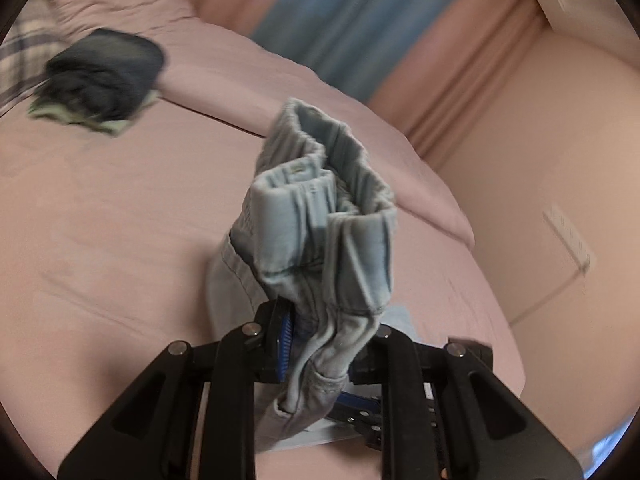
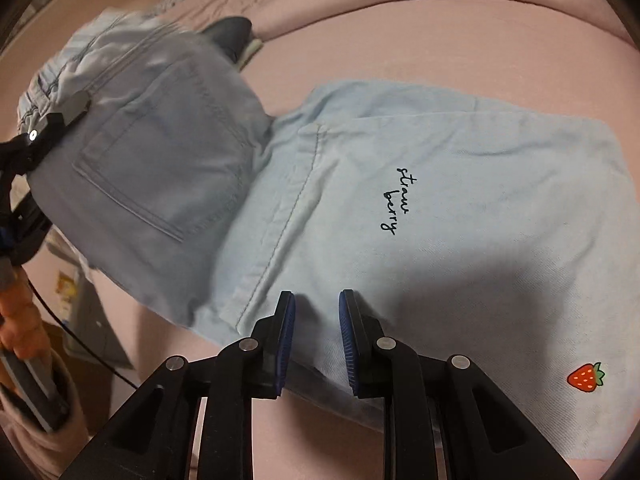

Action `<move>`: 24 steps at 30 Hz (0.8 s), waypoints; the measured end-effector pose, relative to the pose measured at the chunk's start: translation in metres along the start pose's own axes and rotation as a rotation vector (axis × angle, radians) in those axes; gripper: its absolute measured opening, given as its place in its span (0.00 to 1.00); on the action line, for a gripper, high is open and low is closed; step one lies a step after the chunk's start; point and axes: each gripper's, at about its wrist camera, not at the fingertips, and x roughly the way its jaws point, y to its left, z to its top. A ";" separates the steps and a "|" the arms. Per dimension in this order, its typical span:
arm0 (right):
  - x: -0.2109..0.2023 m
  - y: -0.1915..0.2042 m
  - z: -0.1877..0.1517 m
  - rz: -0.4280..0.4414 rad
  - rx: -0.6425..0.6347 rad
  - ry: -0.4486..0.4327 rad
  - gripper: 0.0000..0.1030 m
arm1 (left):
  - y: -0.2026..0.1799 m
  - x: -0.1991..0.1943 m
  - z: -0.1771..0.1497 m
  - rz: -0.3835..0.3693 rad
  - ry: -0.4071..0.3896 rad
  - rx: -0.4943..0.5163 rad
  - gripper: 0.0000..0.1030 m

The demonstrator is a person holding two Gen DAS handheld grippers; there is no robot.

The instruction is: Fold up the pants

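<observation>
2 tongs work over a pink bed; no container shows in either view, only cloth on the bedding. The light blue pants lie mostly flat on the bed in the right wrist view, with "straw berry" in dark script on the flat part and a small red strawberry print near its lower right corner; the end with the back pocket is raised off the bed and turned over toward the flat part, in shadow. The left tongs are clenched on the bunched elastic waistband, which stands up in folds straight ahead of their blue pads; the fabric passes between the 2 fingers and hangs below them. In the right wrist view those same tongs appear at the far left edge, on the raised waist end. The right tongs are released, their blue-padded fingers apart with a clear gap; they hover at the near edge of the flat part of the pants, whether touching the cloth I cannot tell. A dark bundle of clothing sits on a pale green piece well beyond the pants, blurred; a plaid cloth lies at the far left. Pink and blue curtains hang behind the bed.
</observation>
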 end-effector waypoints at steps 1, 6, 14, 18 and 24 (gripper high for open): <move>-0.004 -0.006 0.000 0.032 0.030 -0.011 0.22 | -0.008 0.007 -0.003 -0.007 0.018 0.021 0.19; -0.042 -0.059 -0.004 0.237 0.288 -0.162 0.40 | -0.048 0.043 -0.022 -0.033 0.112 0.120 0.19; -0.071 -0.136 -0.027 0.553 0.667 -0.311 0.57 | -0.074 0.098 -0.056 -0.006 0.285 0.283 0.20; -0.068 -0.138 -0.023 0.582 0.698 -0.285 0.62 | -0.074 0.111 -0.062 -0.005 0.341 0.332 0.30; -0.074 -0.127 -0.025 0.544 0.678 -0.210 0.68 | -0.081 0.106 -0.075 -0.054 0.381 0.398 0.68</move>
